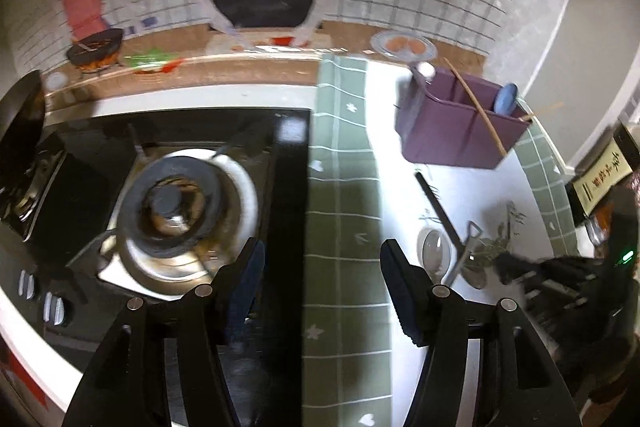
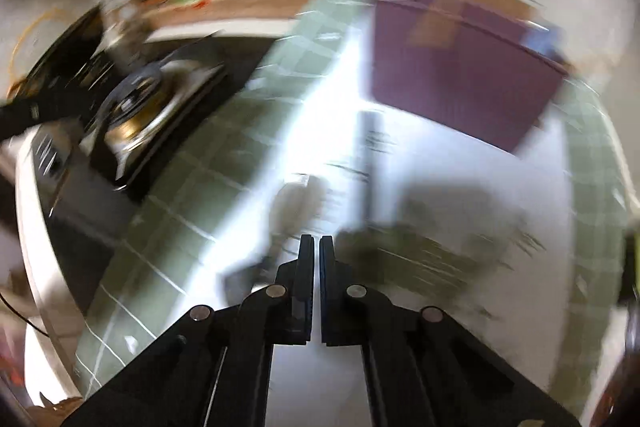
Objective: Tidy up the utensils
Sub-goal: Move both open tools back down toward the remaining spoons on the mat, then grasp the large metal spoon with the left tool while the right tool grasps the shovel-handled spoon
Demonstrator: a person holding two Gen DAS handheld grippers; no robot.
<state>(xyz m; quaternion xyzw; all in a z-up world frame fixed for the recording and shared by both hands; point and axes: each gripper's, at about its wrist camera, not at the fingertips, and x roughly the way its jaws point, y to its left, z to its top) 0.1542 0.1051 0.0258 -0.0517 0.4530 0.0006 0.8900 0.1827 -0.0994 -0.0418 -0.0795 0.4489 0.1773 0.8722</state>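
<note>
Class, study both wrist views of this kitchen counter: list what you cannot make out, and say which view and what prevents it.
- Right wrist view: motion blur smears the utensils on the counter; no type readable.
- Right wrist view: the right gripper looks shut, but whether it pinches anything is unclear.
- Left wrist view: the purple holder walls hide the lower ends of the chopstick and blue spoon.
- Left wrist view: the right edge cuts off a dark, blurred object.

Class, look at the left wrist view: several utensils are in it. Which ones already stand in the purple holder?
The wooden chopstick and the blue spoon stand in the purple holder. The metal spoon and the black-handled utensil lie on the counter.
</note>
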